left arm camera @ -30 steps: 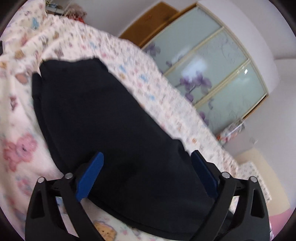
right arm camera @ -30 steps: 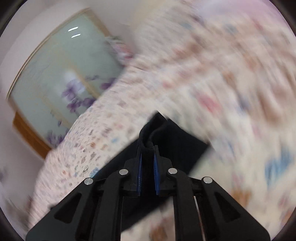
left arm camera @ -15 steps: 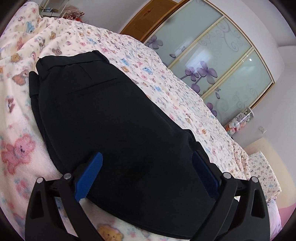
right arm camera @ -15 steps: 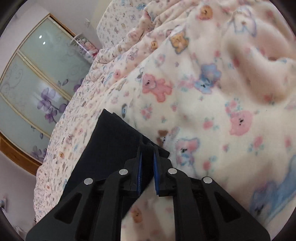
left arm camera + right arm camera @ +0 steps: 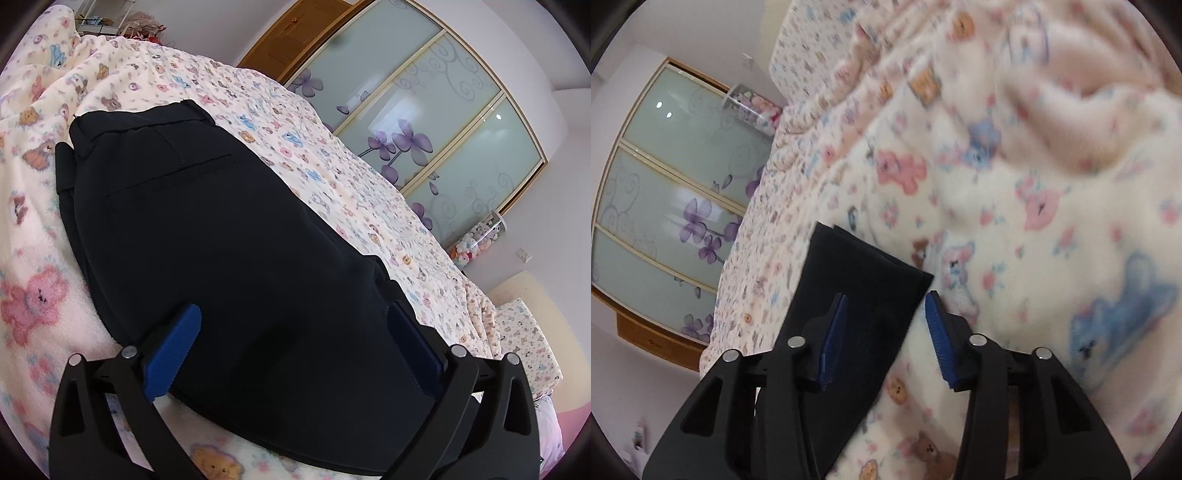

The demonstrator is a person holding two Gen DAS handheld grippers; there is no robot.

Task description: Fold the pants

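Observation:
Black pants (image 5: 221,240) lie spread on a cream blanket with teddy bears (image 5: 37,258); the waistband and a back pocket face away at the upper left. My left gripper (image 5: 293,332) hovers open and wide over the near part of the cloth, and its blue pads grip nothing. In the right wrist view a folded leg end of the pants (image 5: 864,280) rests flat on the blanket (image 5: 1034,258). My right gripper (image 5: 886,325) stands over its corner with the jaws opening. The cloth lies between the pads, and they do not press on it.
A wardrobe with frosted sliding doors and purple flowers (image 5: 424,110) stands behind the bed, also in the right wrist view (image 5: 665,203). A clear tub of plush toys (image 5: 476,240) sits beside it. The blanket bunches into folds (image 5: 1089,74) at the upper right.
My right gripper came down with the leg end pinched in it, rolled, and then parted its jaws, leaving the cloth flat on the blanket. The left gripper kept still and open.

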